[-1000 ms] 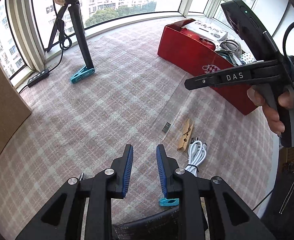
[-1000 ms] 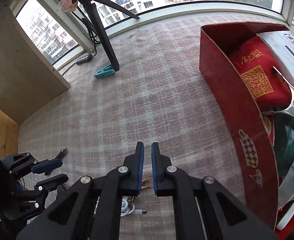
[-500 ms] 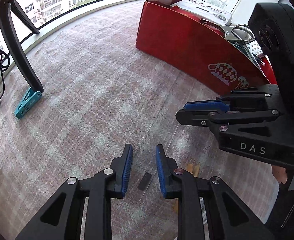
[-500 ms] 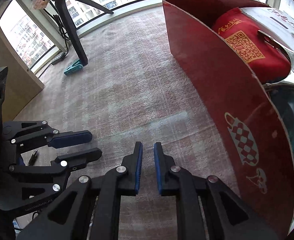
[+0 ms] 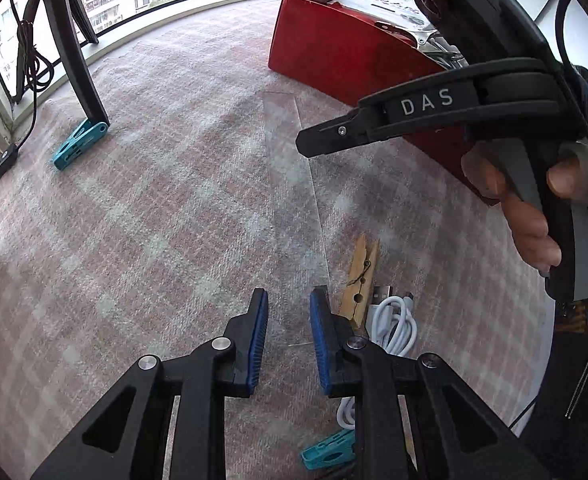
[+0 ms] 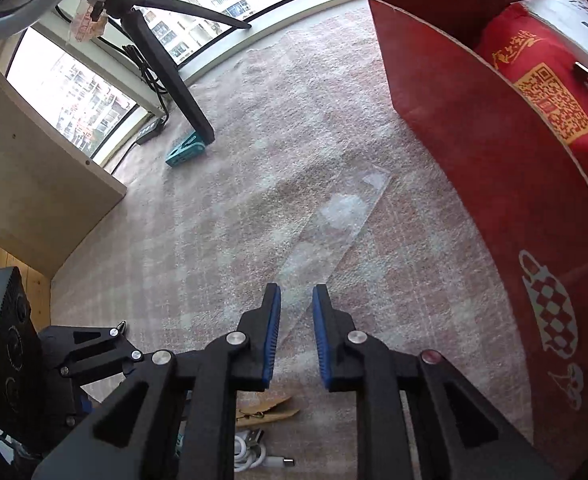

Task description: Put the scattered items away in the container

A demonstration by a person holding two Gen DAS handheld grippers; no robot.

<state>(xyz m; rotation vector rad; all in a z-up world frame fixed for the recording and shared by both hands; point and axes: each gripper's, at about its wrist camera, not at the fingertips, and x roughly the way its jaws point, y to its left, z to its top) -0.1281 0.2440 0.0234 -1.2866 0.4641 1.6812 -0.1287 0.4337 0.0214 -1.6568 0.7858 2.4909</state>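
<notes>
A clear ruler (image 5: 294,208) lies flat on the checked carpet (image 5: 153,220), its long axis running from the slightly parted, empty left gripper (image 5: 287,332) toward the red box (image 5: 354,60) at upper right — only the right view shows the equally narrow-gapped, empty right gripper (image 6: 296,320) and the box's red pouch (image 6: 542,92).

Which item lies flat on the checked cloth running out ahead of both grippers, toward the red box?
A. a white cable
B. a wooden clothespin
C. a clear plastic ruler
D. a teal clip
C: the clear plastic ruler stretches from the left gripper toward the red box; the other items lie off to the side.
</notes>
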